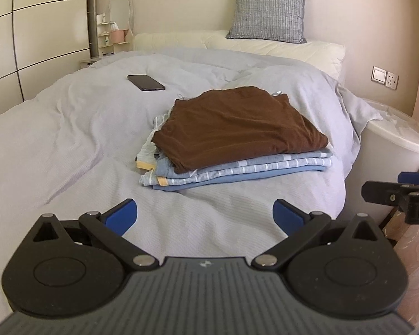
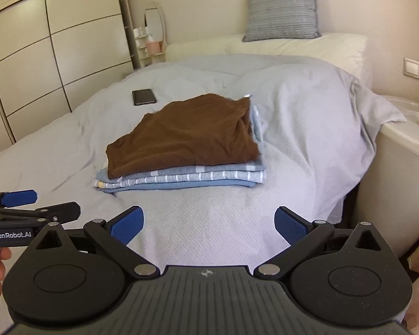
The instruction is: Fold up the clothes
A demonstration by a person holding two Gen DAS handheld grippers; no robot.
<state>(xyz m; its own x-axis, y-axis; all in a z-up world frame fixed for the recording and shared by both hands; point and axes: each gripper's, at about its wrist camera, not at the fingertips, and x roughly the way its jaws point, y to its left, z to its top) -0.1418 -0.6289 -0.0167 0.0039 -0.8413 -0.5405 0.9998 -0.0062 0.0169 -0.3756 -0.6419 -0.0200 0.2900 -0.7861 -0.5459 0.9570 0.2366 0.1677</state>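
Both grippers, left (image 1: pixel 205 217) and right (image 2: pixel 209 224), hover spread wide and empty before folded clothes (image 1: pixel 234 139) stacked near the bed's (image 1: pixel 69 128) right edge.

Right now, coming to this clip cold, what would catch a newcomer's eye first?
A brown folded garment topping a stack of blue striped clothes in the middle of the grey bed. A dark phone lies behind it, nearer the wardrobe. Both tongs, left and right, hang open and empty over the bed's near edge.
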